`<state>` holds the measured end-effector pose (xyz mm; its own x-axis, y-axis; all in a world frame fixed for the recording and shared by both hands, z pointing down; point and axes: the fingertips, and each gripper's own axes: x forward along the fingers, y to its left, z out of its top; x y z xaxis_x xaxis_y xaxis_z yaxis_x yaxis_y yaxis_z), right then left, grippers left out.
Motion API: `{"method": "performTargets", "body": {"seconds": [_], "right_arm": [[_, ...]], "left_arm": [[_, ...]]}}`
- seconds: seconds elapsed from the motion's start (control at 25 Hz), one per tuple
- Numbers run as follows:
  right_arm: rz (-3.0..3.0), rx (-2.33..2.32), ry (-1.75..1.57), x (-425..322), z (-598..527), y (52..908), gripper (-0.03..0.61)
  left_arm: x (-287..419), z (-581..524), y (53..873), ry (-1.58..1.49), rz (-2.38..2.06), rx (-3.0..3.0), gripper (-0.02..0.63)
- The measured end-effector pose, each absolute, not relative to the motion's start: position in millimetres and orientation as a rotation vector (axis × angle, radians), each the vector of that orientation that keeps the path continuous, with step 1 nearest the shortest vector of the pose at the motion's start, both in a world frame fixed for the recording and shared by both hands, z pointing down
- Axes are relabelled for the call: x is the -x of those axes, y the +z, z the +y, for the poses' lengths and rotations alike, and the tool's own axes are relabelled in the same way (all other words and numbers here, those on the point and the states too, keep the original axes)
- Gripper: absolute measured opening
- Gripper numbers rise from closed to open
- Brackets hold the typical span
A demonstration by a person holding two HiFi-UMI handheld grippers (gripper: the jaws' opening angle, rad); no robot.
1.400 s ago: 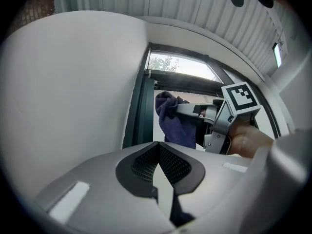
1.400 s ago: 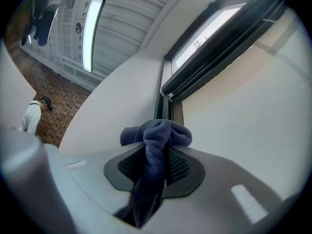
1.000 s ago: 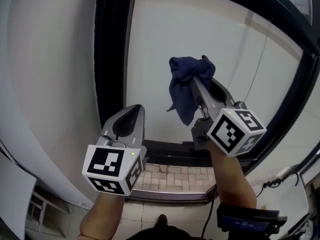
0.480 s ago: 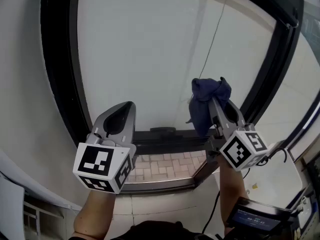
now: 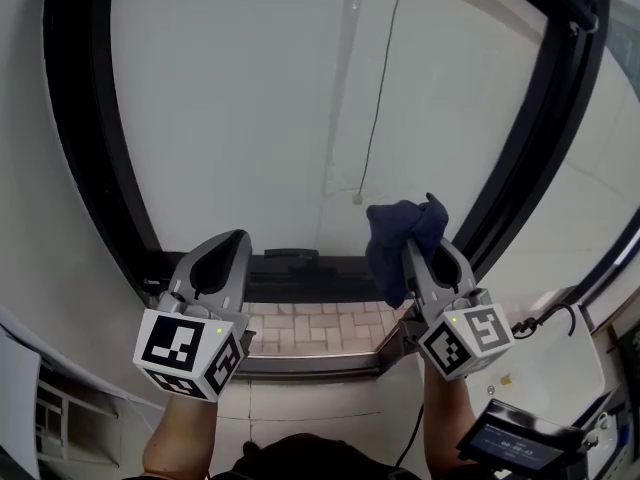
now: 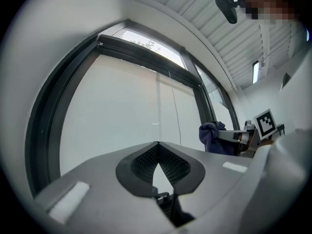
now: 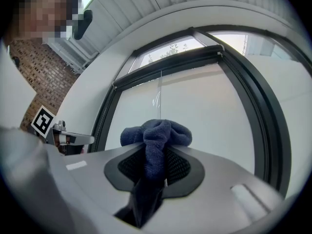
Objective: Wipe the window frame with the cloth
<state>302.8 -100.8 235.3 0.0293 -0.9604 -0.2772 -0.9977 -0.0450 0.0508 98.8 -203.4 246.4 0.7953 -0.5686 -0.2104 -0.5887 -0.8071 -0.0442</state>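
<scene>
A dark blue cloth (image 5: pixel 397 240) is bunched at the tip of my right gripper (image 5: pixel 420 253), which is shut on it; in the right gripper view the cloth (image 7: pixel 155 140) bulges out above the jaws. It hangs in front of the pane, close to the black window frame's right upright (image 5: pixel 530 138) and above the bottom rail (image 5: pixel 300 276). My left gripper (image 5: pixel 232 248) is shut with nothing in it, held low near the frame's left bottom corner. In the left gripper view the cloth (image 6: pixel 214 138) shows to the right.
A white blind covers the pane, with a thin pull cord (image 5: pixel 378 98) hanging down its middle. Below the frame lies a tiled sill (image 5: pixel 320 330). A white wall (image 5: pixel 30 198) flanks the left side. A cable and a dark device (image 5: pixel 520 438) lie at lower right.
The view has swung right and down, so the whole frame now shows. My right gripper with the cloth has come lower, nearer the bottom right corner. The left gripper stays low.
</scene>
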Motion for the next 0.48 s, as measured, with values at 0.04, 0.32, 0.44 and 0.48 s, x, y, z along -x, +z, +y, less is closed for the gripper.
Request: {"method": "performTargets", "body": {"seconds": [0.04, 0.32, 0.44, 0.48], "right_arm": [[2.058, 2.133, 0.345, -307.5, -99.3, 241.2, 0.089], [2.106, 2.146, 0.333, -317.5, -89.7, 281.4, 0.087], [2.109, 2.18, 0.288, -324.0, -88.8, 305.5, 0.087], [2.109, 2.194, 0.277, -325.8, -88.2, 314.0, 0.089]], "left_arm": [[-103.2, -200.2, 251.3, 0.273, 0.93, 2.871, -0.006], [-103.2, -184.8, 277.0, 0.264, 1.038, 2.843, -0.006], [-101.5, -184.4, 298.0, 0.259, 1.054, 2.847, -0.006], [-101.2, -184.9, 306.4, 0.254, 1.063, 2.848, -0.006]]}}
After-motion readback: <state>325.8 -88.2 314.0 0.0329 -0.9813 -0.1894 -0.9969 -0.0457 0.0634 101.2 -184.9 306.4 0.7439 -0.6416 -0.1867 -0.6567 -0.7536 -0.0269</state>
